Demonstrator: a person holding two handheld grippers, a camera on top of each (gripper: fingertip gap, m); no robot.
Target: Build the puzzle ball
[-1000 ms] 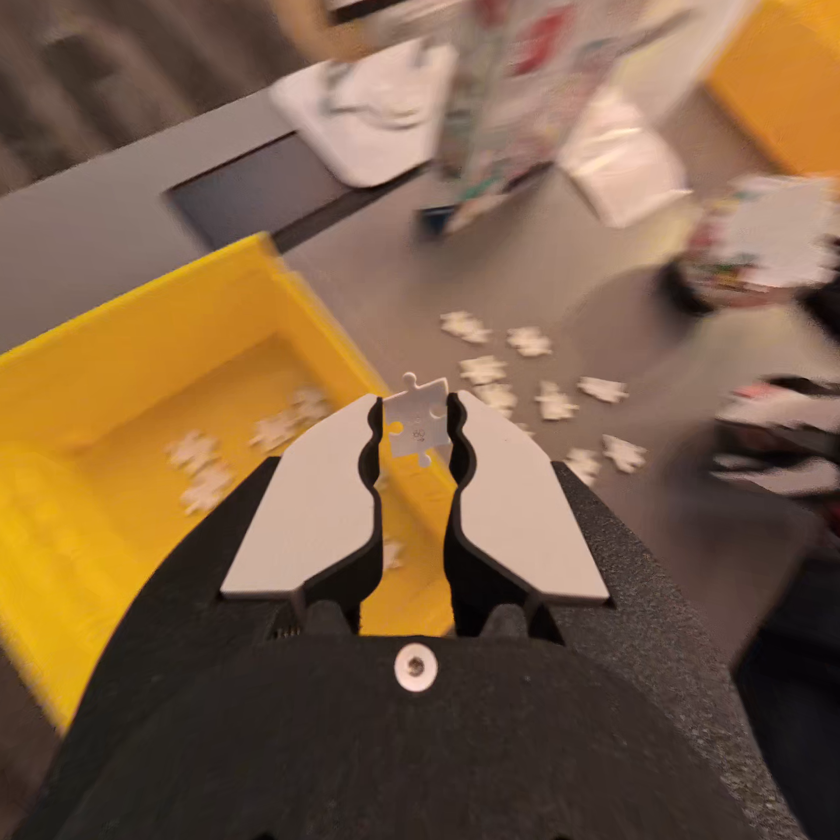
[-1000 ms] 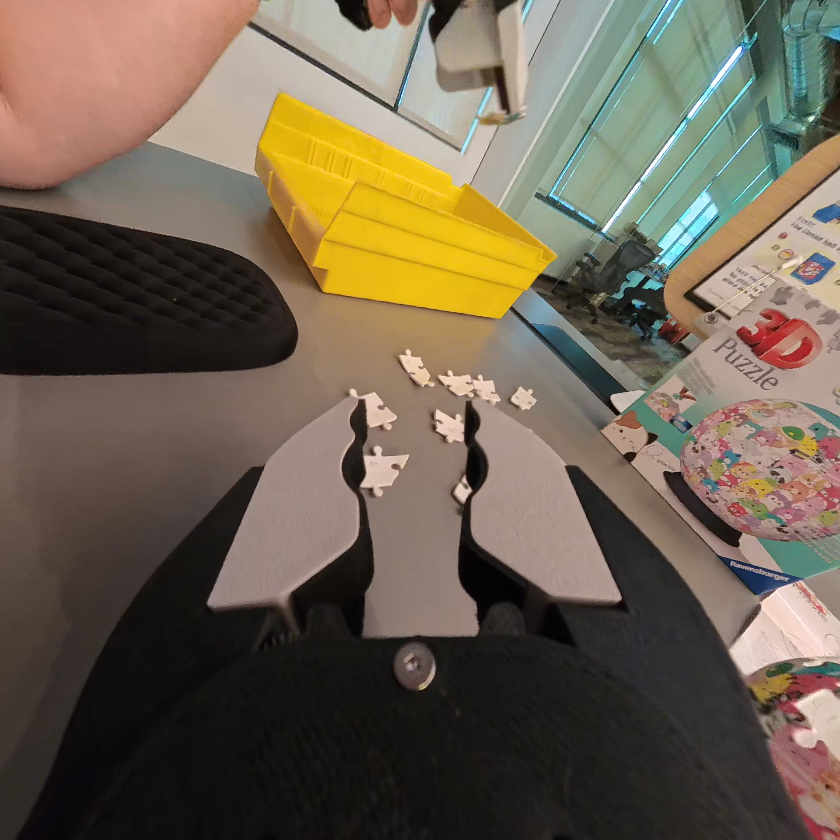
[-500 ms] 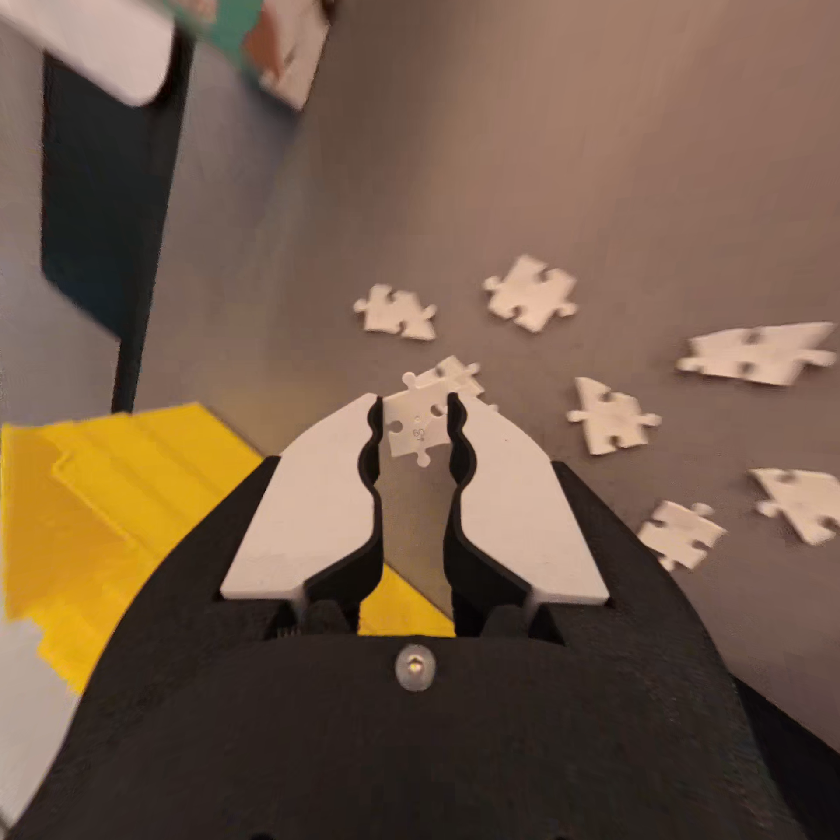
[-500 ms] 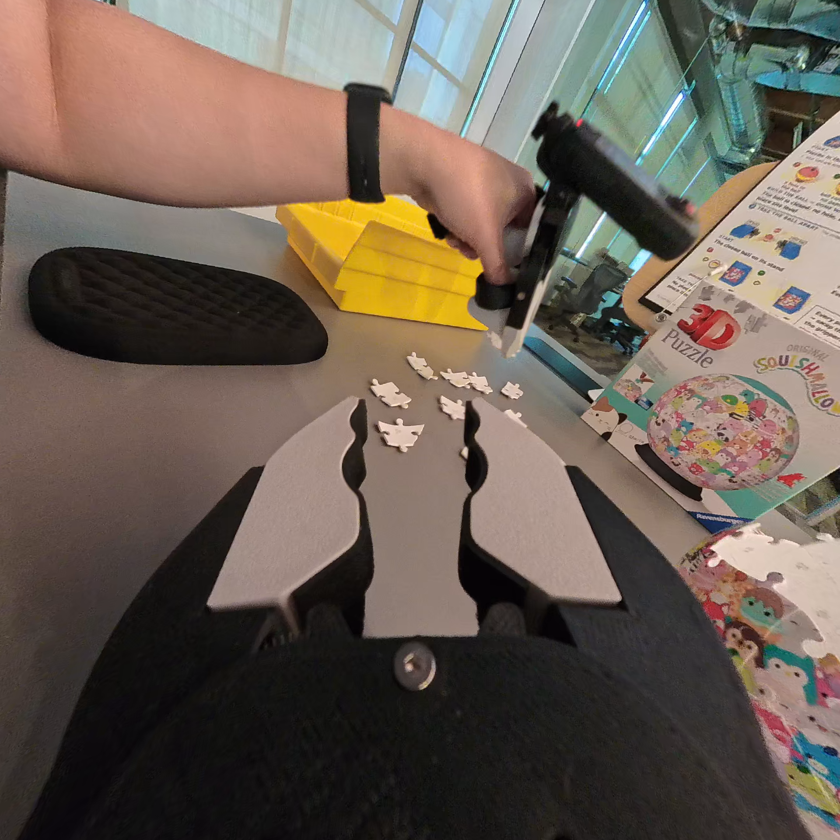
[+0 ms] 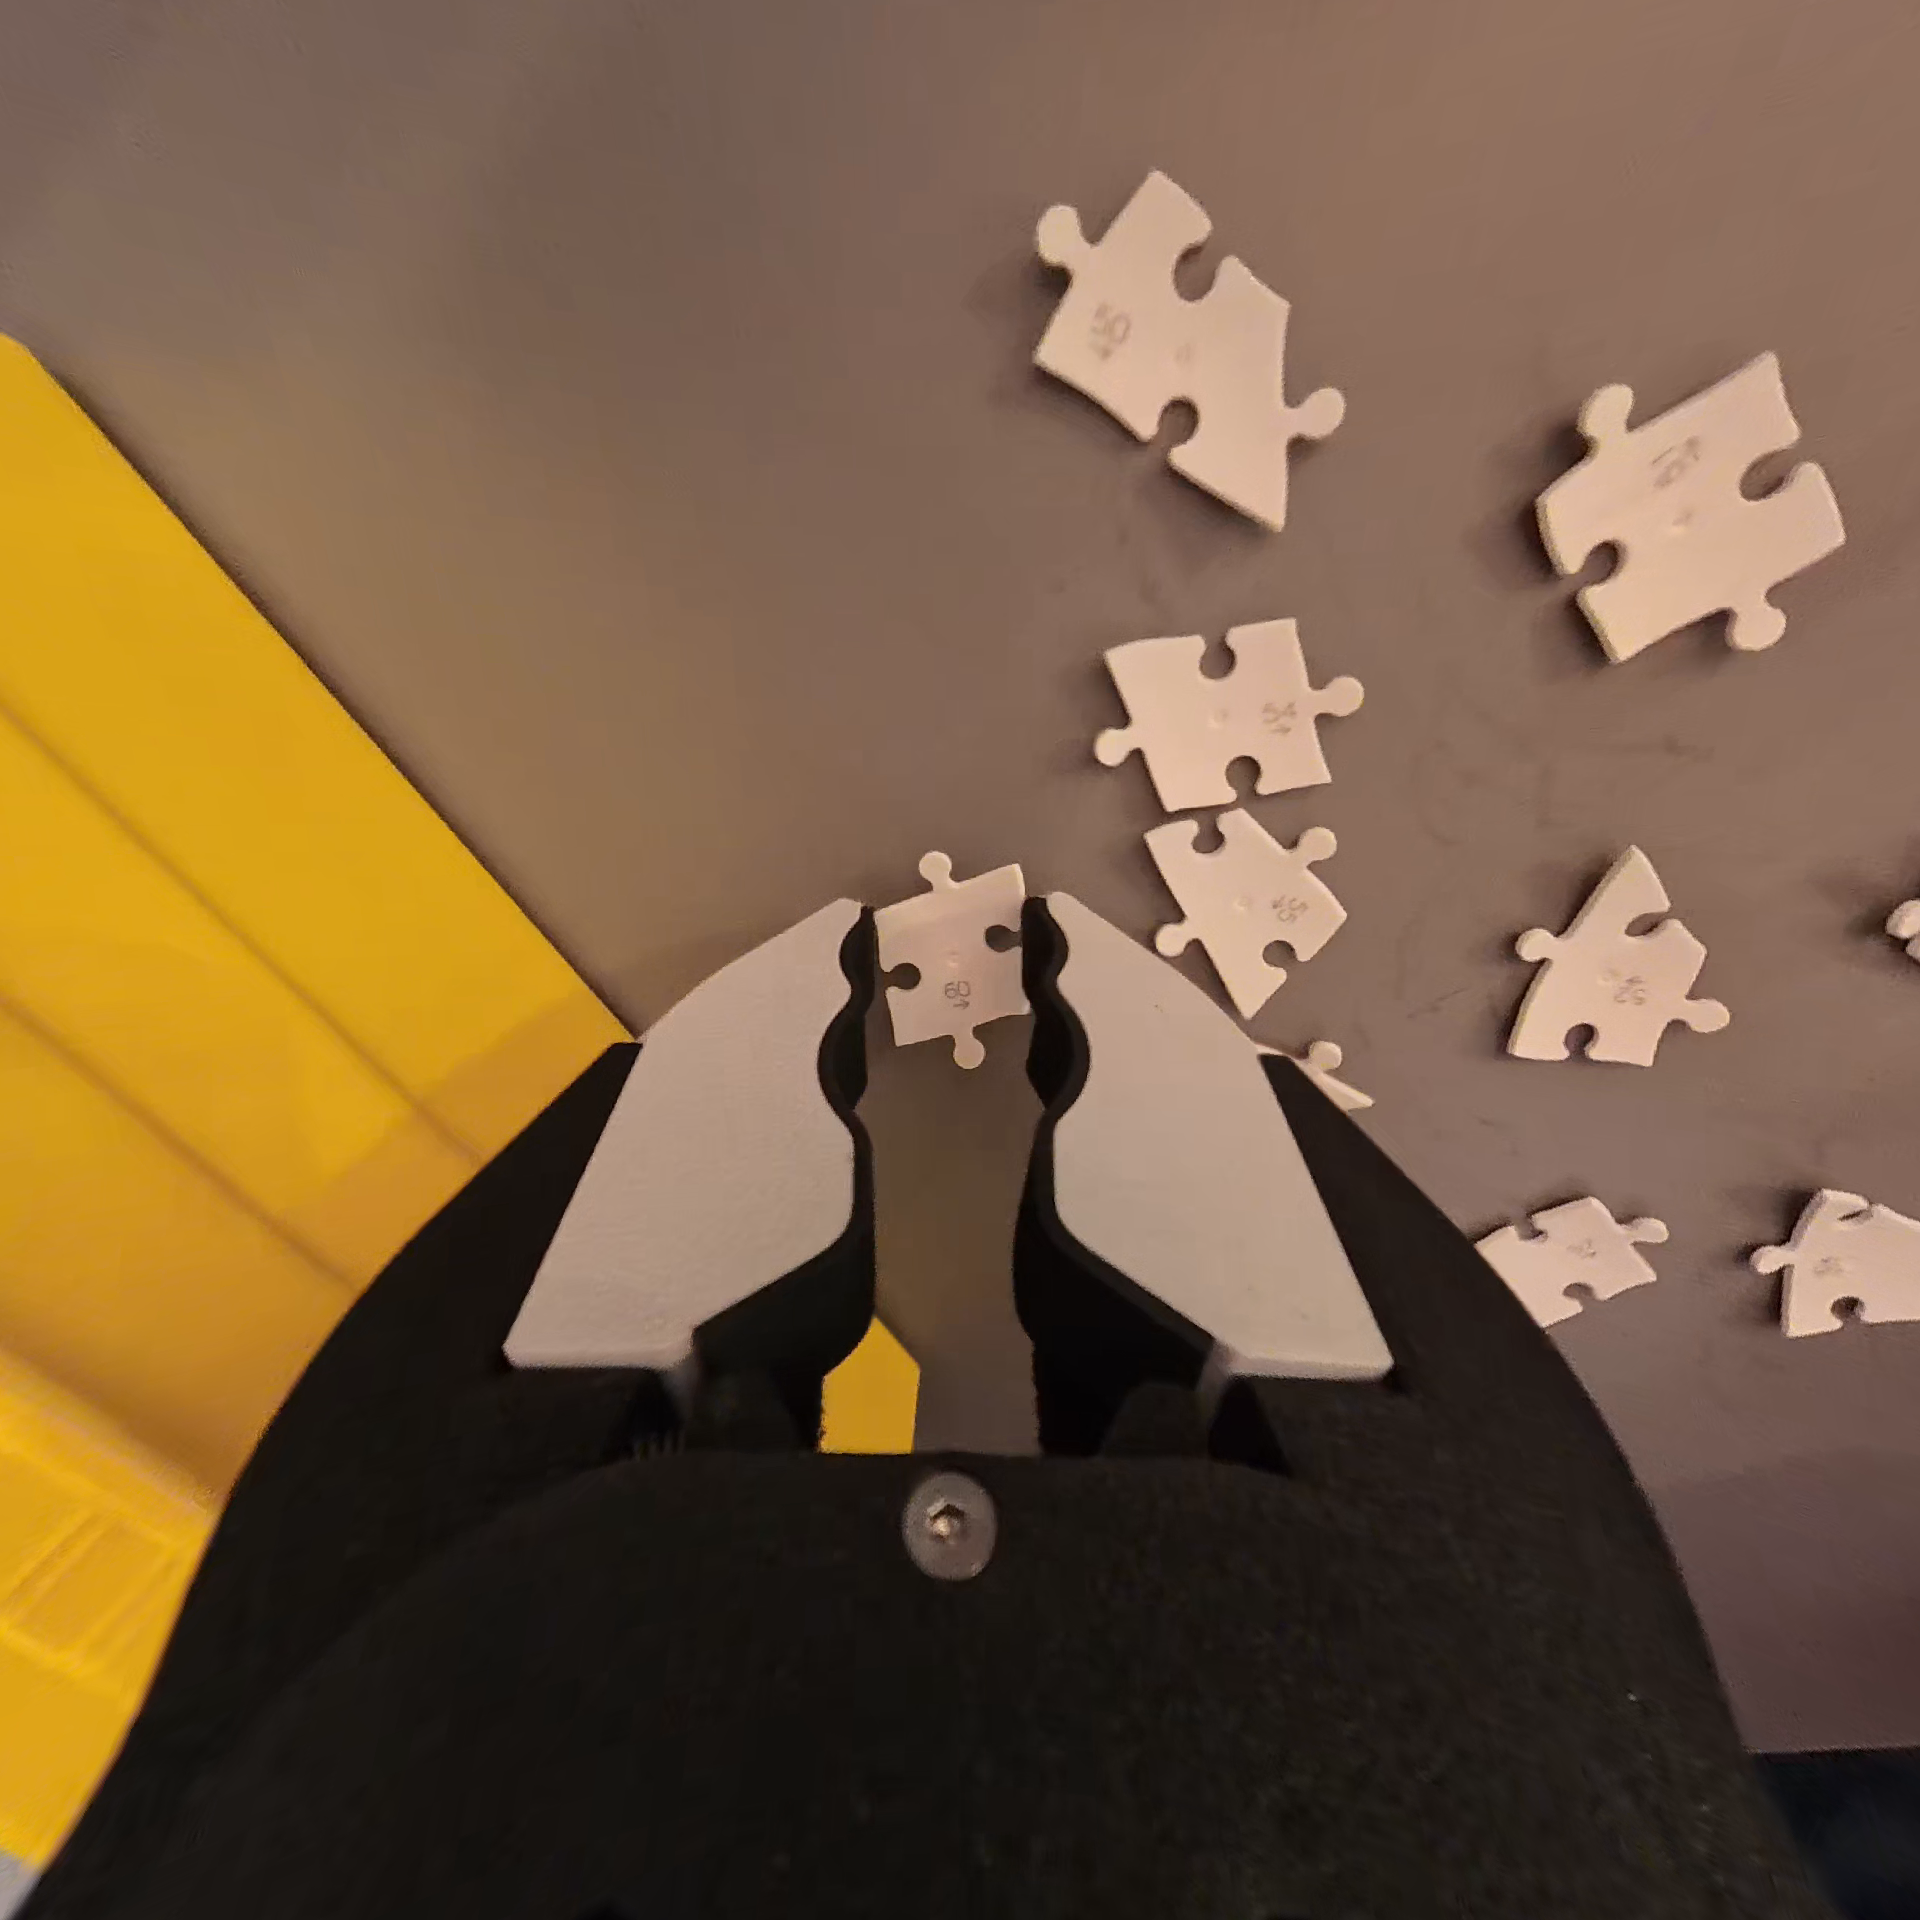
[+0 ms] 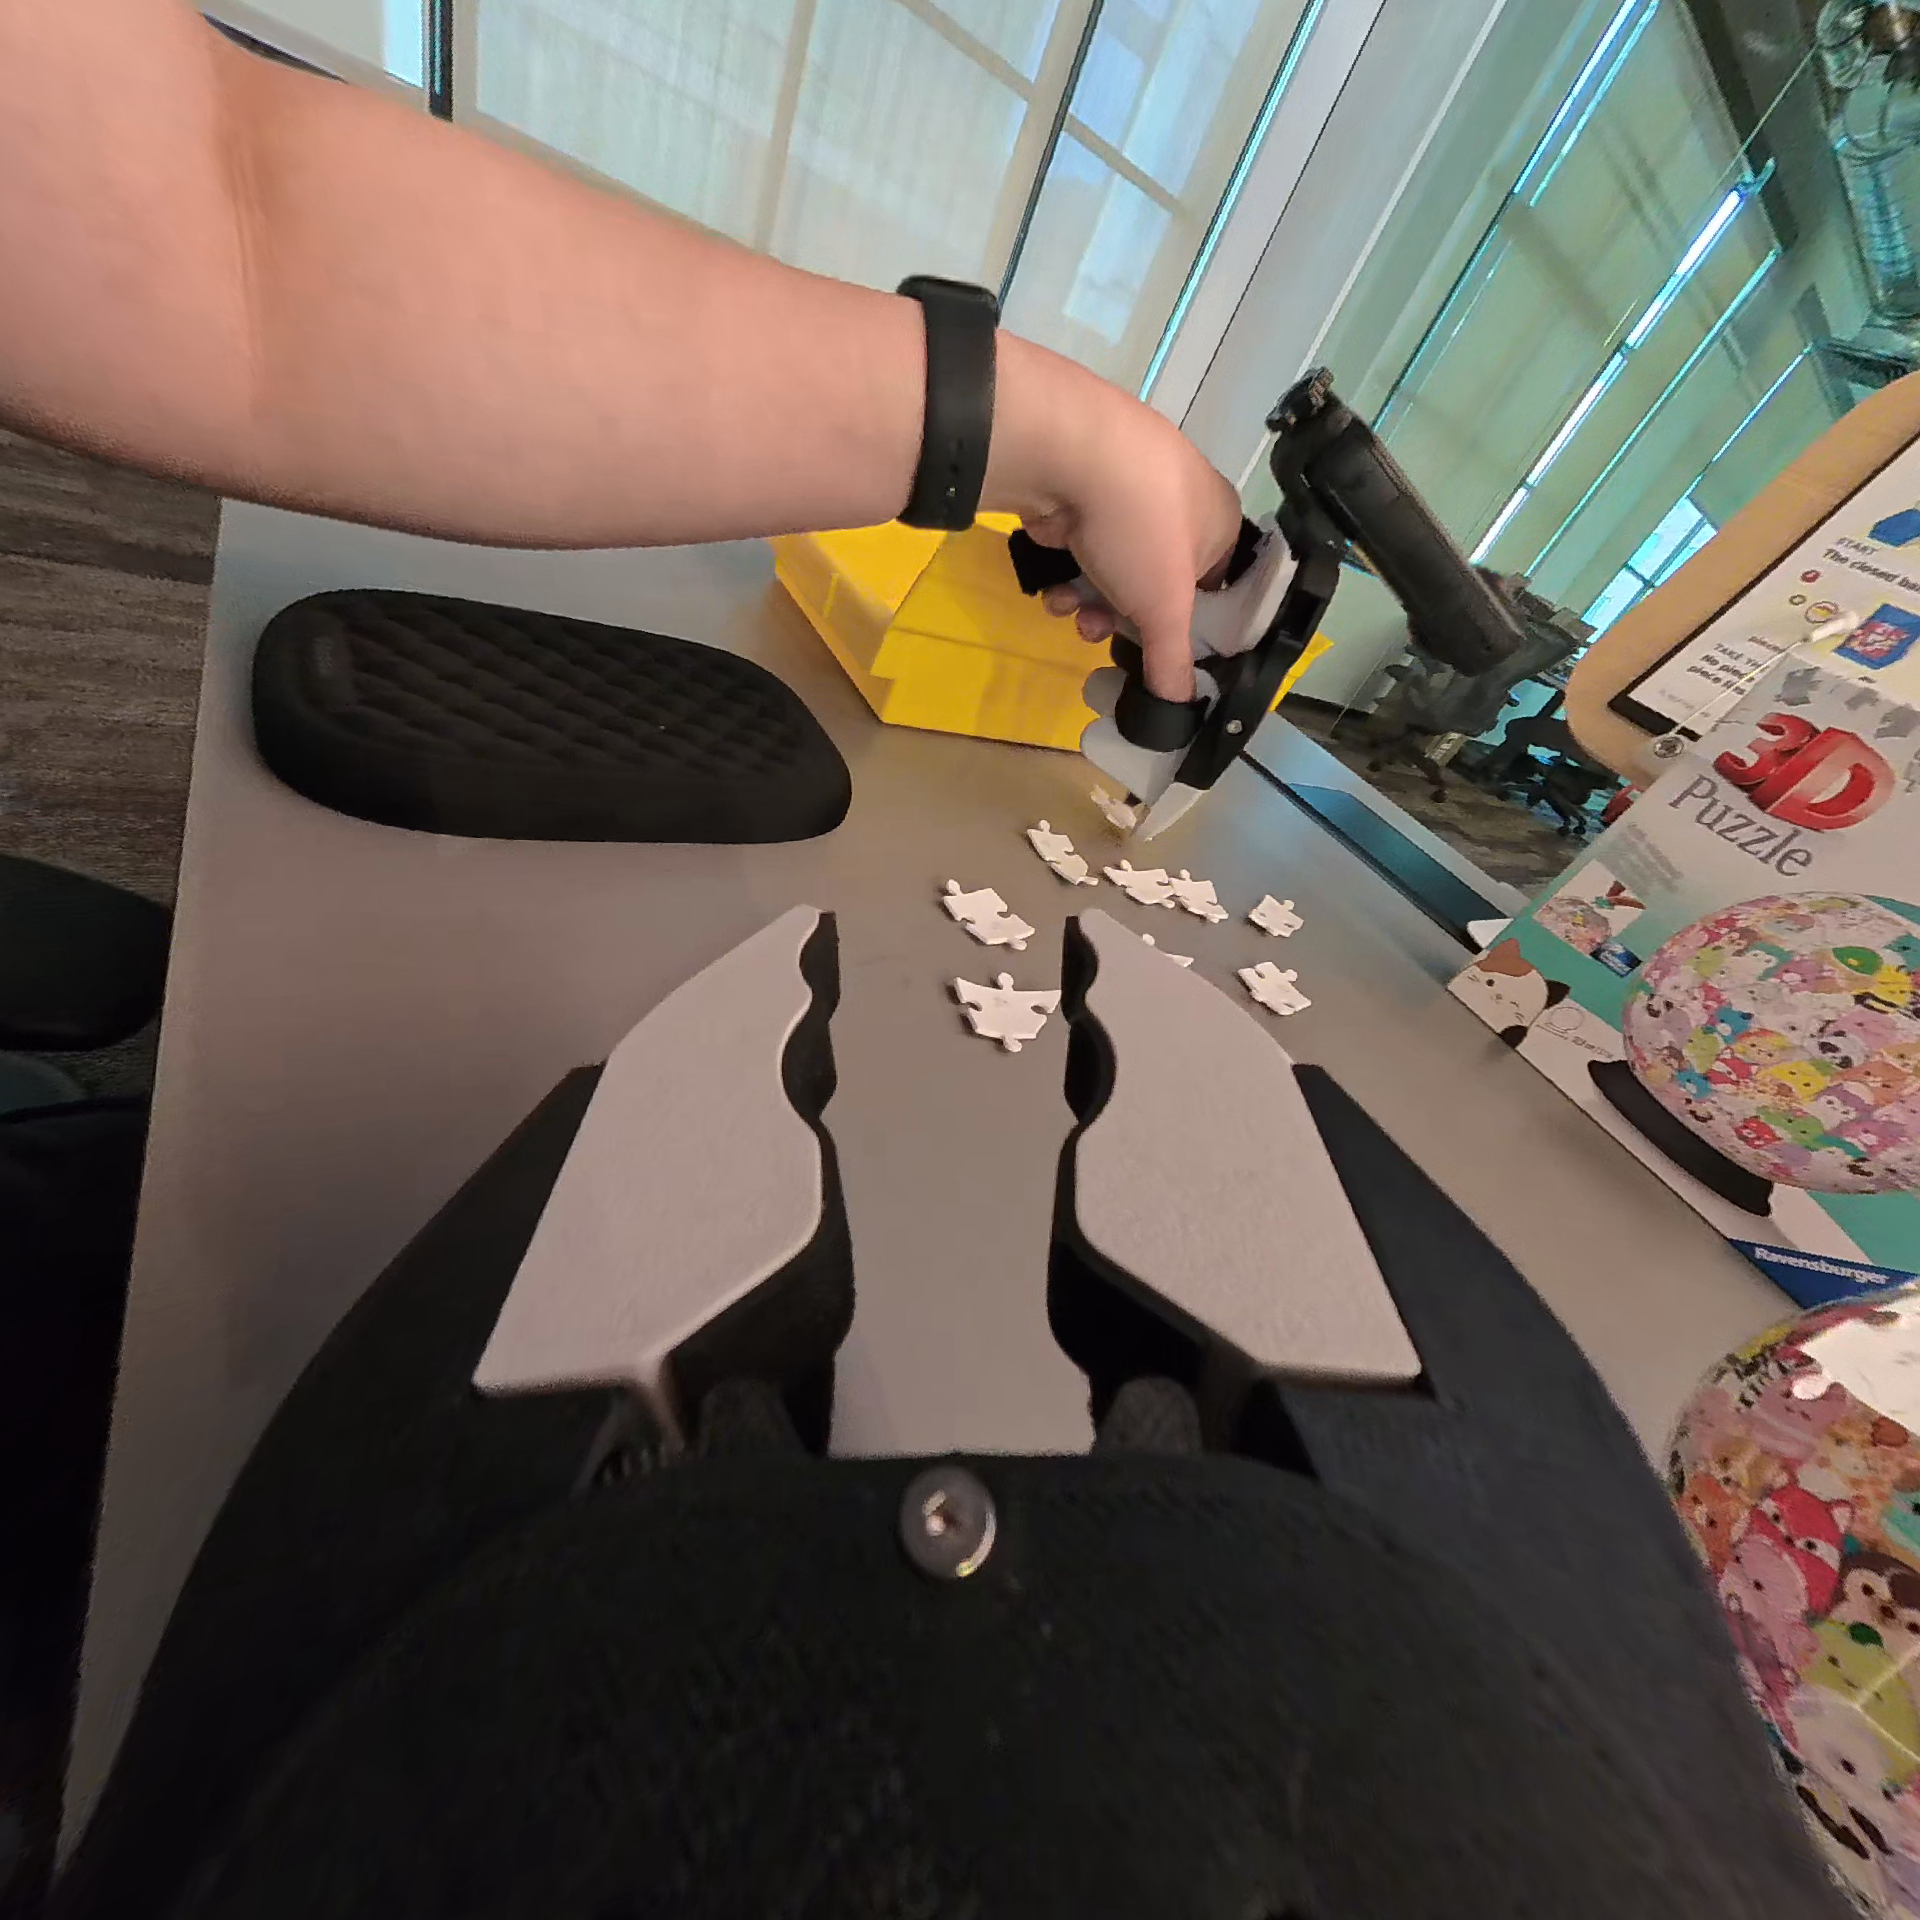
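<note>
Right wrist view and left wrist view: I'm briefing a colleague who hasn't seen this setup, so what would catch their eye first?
First, the white jigsaw piece pinched in the left tongs just above the grey table, beside the bright yellow plastic bin. Next, the scatter of loose white pieces beyond the open, empty right tongs. Last, the colourful part-built puzzle ball at the lower right edge.

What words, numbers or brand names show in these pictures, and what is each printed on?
I don't copy out writing, so here is only what bears it.
Puzzle piece held in the left gripper: a small printed mark on its white back.
Loose pieces: similar small marks.
Puzzle box: large lettering and a brand mark.
Framed sheet behind the box: small print, blurred.
</note>
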